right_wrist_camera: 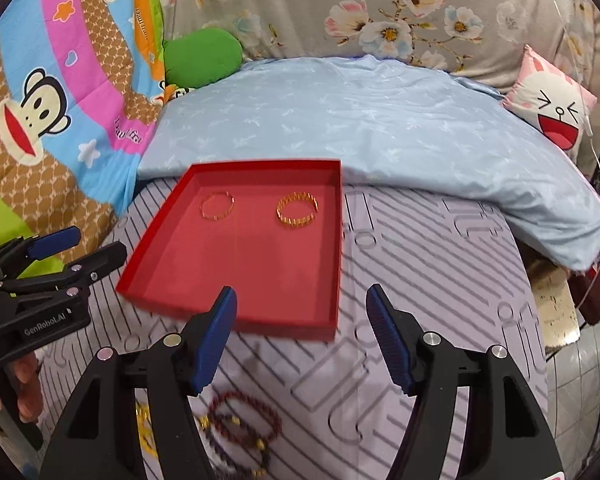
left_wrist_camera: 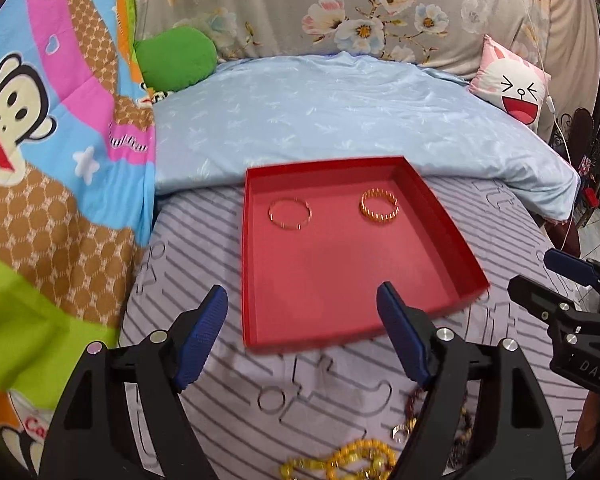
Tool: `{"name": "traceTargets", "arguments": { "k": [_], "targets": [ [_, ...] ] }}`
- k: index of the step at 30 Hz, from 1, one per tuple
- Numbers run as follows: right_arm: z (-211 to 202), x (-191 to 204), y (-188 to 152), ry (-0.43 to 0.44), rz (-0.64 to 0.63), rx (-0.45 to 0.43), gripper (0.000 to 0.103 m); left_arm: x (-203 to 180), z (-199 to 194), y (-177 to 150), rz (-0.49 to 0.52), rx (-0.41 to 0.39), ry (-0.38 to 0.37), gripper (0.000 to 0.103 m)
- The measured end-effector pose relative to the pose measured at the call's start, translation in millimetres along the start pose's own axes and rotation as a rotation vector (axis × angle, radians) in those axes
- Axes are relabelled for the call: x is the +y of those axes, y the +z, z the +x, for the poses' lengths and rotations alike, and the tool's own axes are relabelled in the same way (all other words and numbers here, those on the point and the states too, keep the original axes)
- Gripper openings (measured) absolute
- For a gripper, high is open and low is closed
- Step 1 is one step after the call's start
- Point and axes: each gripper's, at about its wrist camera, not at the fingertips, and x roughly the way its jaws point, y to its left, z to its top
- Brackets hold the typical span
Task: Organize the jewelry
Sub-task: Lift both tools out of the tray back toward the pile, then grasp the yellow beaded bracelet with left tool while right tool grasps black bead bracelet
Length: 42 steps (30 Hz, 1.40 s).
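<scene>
Both claws, the left gripper (left_wrist_camera: 302, 334) and the right gripper (right_wrist_camera: 302, 334), stood wide open and held nothing. In the red tray (left_wrist_camera: 452, 236) at frame centre two gold bracelets (left_wrist_camera: 290, 214) already lay, well apart. Yellow beads (left_wrist_camera: 340, 462) and a dark bead bracelet (right_wrist_camera: 246, 420) waited on the striped sheet (right_wrist_camera: 420, 280) at the bottom edge; nothing blocked the way.

The red tray (left_wrist_camera: 440, 216) looks like matt card; the two bangles (left_wrist_camera: 290, 214) inside gleam like gold metal (one ribbed). The striped bedsheet (right_wrist_camera: 420, 280) is soft cloth, and the blue gripper pads (right_wrist_camera: 216, 340) are finely ridged.
</scene>
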Motion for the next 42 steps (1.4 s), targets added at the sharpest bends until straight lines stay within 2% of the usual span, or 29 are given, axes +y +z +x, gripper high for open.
{"name": "traceTargets", "arguments": {
  "k": [9, 20, 26, 34, 42],
  "targets": [
    [-3, -11, -78, -0.032, 0.028, 0.091, 0.065, -2, -6, -64, -0.029, 0.062, 0.023, 0.073],
    [-7, -17, -126, -0.023, 0.069, 0.147, 0.065, 4, -10, -126, -0.081, 0.122, 0.042, 0.073],
    [-5, -13, -132, -0.013, 0.075, 0.150, 0.065, 14, -7, -139, -0.120, 0.141, 0.061, 0.073],
    [6, -1, -120, 0.002, 0.044, 0.139, 0.063, 18, 0, -145, -0.123, 0.157, 0.065, 0.073],
    [27, 15, -112, 0.024, 0.008, 0.159, 0.044, 25, 7, -149, -0.138, 0.178, 0.066, 0.073]
  ]
}}
